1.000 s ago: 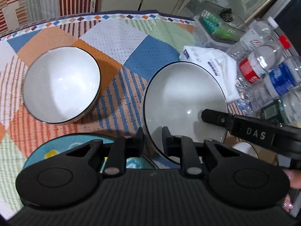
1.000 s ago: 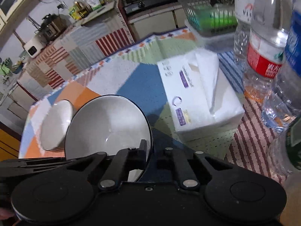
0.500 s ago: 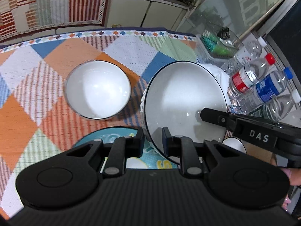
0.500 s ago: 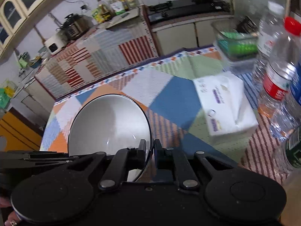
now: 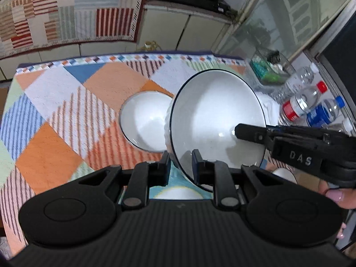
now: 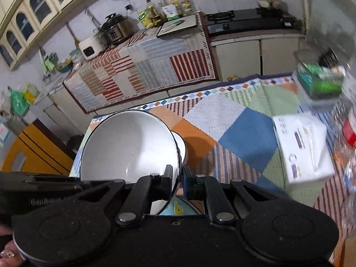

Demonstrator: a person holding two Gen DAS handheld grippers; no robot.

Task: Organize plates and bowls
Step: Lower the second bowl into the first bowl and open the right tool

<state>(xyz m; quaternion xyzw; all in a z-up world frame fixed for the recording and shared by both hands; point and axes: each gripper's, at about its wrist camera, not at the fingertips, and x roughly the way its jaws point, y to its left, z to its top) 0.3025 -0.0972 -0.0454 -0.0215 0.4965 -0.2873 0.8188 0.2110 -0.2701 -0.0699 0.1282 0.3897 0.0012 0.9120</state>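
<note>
Bowl (image 5: 213,120), white with a dark rim, hangs tilted above the desk (image 5: 55,120), pinched at its rim from two sides: the left hand-held gripper (image 5: 181,165) is clenched on the near edge and the right hand-held gripper (image 6: 177,179) is clenched on the opposite edge, one finger inside and one outside in each case. A smaller bowl (image 5: 144,120) sits on the patchwork cloth just beside and partly behind the raised one. Farther right on the desk stand a tissue box (image 6: 304,144), water bottles (image 5: 309,102) and a clear container (image 5: 267,71).
</note>
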